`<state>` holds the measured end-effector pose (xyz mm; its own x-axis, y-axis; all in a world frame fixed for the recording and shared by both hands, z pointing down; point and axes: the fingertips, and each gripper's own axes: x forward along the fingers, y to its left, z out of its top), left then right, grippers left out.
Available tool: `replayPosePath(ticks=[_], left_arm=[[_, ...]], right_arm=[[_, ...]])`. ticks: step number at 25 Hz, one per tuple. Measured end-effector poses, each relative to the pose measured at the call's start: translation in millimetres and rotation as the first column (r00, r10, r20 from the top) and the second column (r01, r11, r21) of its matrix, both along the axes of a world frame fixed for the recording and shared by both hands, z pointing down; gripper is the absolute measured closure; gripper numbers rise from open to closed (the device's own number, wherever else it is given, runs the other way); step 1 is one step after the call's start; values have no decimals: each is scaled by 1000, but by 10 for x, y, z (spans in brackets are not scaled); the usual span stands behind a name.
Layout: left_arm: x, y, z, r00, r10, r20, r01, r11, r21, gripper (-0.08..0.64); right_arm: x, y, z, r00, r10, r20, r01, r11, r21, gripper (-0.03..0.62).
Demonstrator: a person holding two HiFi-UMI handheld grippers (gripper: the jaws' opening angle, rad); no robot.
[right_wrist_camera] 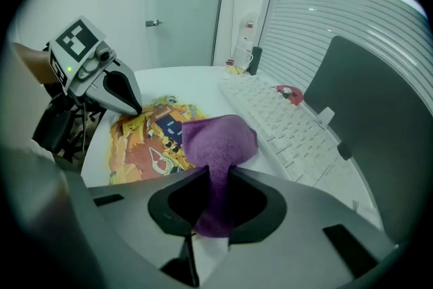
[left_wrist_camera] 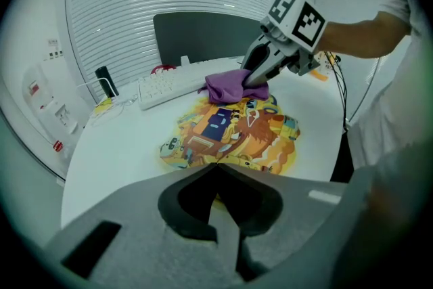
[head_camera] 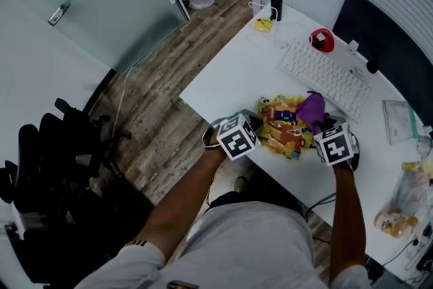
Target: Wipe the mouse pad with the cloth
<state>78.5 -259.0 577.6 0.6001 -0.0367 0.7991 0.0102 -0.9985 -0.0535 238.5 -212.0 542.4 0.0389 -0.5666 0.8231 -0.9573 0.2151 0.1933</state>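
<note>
Head view, inventory of white desk (head_camera: 230, 78).

Mouse pad (head_camera: 283, 126): cartoon print in yellow and orange, lying flat.

Purple cloth (head_camera: 312, 107): bunched, resting on the pad's corner nearest the keyboard (head_camera: 325, 78).

Right gripper (right_wrist_camera: 213, 172): jaws clamped on a tail of the cloth, the rest spilling out ahead onto the pad.

Left gripper (left_wrist_camera: 216, 167): jaws closed together with nothing between them, tips down on the pad's edge opposite the cloth.

Keyboard: just beside the pad.

Red mouse (head_camera: 322, 40): beyond the keyboard, well apart from the pad.

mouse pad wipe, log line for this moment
left hand-held gripper: shut, at mouse pad edge | right hand-held gripper: shut on cloth
</note>
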Motion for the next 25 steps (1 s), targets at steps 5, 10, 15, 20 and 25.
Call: replayPosePath(ticks=[5, 10, 15, 20, 25], left_arm=[[-75, -31, -110, 999, -18, -36, 19, 1000, 16, 545], [-205, -62, -72, 1000, -14, -1, 14, 1000, 26, 545], [-220, -39, 9, 999, -2, 32, 1, 999, 35, 545], [-218, -40, 5, 999, 2, 34, -3, 1000, 30, 545], [-228, -43, 10, 1000, -2, 31, 1, 1000, 26, 545]], right_arm=[[-328, -10, -296, 999, -38, 19, 37, 998, 59, 523], [-1021, -191, -399, 986, -158, 56, 153, 984, 94, 523], [-1562, -352, -161, 962, -268, 53, 266, 963, 33, 523], [-1653, -344, 29, 955, -294, 27, 295, 955, -29, 523], [-1483, -243, 58, 962, -273, 20, 273, 961, -48, 523]])
